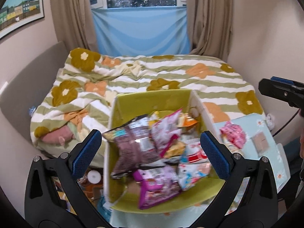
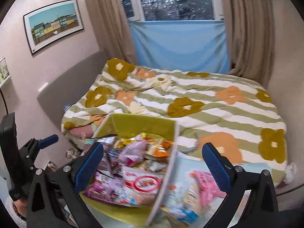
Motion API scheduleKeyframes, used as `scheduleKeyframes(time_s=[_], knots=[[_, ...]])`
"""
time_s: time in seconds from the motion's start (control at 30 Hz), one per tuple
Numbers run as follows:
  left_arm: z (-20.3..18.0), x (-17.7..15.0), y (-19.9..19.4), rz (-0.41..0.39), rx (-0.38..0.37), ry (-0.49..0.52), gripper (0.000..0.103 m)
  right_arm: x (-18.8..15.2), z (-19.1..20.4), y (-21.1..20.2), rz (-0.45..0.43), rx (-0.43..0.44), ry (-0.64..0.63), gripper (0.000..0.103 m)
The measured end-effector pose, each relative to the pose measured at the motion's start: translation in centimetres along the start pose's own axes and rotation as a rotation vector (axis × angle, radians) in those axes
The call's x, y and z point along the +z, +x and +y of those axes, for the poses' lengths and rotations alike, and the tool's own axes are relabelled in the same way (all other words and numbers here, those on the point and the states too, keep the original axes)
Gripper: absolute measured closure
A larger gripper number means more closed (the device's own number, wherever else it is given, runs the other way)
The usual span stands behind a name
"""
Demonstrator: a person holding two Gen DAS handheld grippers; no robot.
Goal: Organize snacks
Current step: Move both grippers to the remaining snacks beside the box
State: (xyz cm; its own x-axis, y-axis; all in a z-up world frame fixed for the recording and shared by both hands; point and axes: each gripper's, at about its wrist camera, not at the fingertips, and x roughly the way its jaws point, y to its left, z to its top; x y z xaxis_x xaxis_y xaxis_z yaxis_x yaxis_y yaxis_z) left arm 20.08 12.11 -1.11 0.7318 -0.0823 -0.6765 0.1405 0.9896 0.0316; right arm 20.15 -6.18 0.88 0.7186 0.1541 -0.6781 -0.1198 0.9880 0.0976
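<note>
Both grippers spread, empty: left gripper (image 1: 150,154), right gripper (image 2: 153,164); snack packets (image 1: 152,152) in green box (image 1: 152,98) blurred, labels unreadable.

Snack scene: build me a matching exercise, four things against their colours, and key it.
Things:
1. Box inside wall
2. Cloth under the window
3. Packet outside the box
4. Gripper pads

Colours:
A. pink
B. dark blue
C. yellow-green
D. light blue

Pairs: 1-C, 2-D, 3-A, 4-B
</note>
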Motion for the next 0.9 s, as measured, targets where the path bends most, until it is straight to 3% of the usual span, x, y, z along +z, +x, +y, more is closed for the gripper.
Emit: scheduleKeyframes(time_s=[0.13,0.33,0.6,0.9], knots=[[-2.8,-0.6,-1.0,-0.002,-0.003,0.011,0.0,-1.4,-2.5,-2.8,-0.025,-0.066,-0.003,0.0],[-7.8,-2.7,-3.3,-0.009,0.044,-0.034,0.0,-4.1,-7.1,-5.8,-0.027,-0.09,-0.03,0.0],[-12.8,-7.0,-4.0,0.072,0.13,-0.168,0.0,-8.0,-13.7,-6.3,0.045,-0.079,-0.049,0.0],[-16.8,-12.7,-1.4,0.175,0.241,-0.309,0.0,-12.7,-19.0,-3.9,0.133,-0.066,-0.027,0.0]])
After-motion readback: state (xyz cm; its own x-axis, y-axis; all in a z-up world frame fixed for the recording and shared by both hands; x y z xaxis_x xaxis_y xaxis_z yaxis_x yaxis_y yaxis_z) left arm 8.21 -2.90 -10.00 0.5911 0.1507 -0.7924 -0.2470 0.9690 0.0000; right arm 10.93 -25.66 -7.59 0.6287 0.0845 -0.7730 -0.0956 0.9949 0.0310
